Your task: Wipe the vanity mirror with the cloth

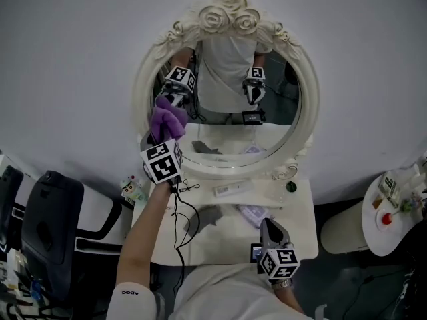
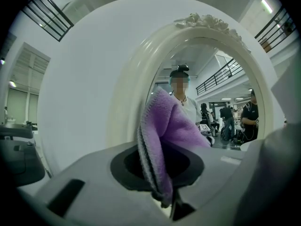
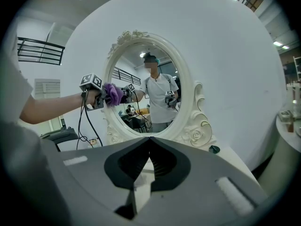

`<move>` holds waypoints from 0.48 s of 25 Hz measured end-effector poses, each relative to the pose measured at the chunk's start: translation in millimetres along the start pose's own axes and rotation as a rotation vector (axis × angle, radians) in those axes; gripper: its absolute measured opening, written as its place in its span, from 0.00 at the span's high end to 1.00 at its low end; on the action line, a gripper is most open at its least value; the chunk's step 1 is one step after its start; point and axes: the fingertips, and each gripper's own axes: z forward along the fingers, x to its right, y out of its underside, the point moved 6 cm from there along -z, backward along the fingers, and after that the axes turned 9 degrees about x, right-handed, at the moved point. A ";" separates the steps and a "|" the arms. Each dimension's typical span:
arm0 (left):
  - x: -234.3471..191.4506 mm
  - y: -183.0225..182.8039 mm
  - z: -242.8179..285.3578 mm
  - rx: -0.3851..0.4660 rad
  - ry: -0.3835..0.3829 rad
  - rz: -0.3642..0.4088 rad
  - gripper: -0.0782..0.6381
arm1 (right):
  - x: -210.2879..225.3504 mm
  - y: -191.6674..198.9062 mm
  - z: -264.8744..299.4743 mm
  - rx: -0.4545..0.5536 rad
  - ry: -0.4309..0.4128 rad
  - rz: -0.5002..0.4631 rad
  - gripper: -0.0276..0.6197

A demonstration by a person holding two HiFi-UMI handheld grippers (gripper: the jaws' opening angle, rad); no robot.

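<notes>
The oval vanity mirror (image 1: 283, 105) in its cream rose-carved frame (image 1: 309, 112) stands on a white table against the wall. My left gripper (image 1: 161, 137) is raised at the mirror's left edge and shut on a purple cloth (image 1: 167, 117). The cloth touches the glass just inside the frame. In the left gripper view the cloth (image 2: 164, 126) bunches up out of the jaws in front of the mirror (image 2: 221, 93). My right gripper (image 1: 267, 223) hangs low over the table's front right, shut and holding nothing (image 3: 149, 142). From there I see the cloth (image 3: 111, 94) against the mirror (image 3: 146, 93).
On the white vanity table (image 1: 297, 222) lie a white tube (image 1: 233, 189), a small dark cap (image 1: 291, 187), a lilac item (image 1: 252, 213) and a small figurine (image 1: 133, 191). Black cables (image 1: 179, 225) trail from the left gripper. A black chair (image 1: 47, 225) stands left, a round side table (image 1: 393, 212) right.
</notes>
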 end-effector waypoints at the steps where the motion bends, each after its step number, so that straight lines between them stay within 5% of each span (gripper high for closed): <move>1: 1.4 0.4 -1.9 0.004 0.003 -0.001 0.81 | 2.1 -0.1 -1.2 0.000 0.002 0.001 0.95; 12: 96.6 19.5 -47.0 0.023 0.238 -0.036 0.81 | 34.2 -3.7 -23.1 0.002 0.053 -0.003 0.95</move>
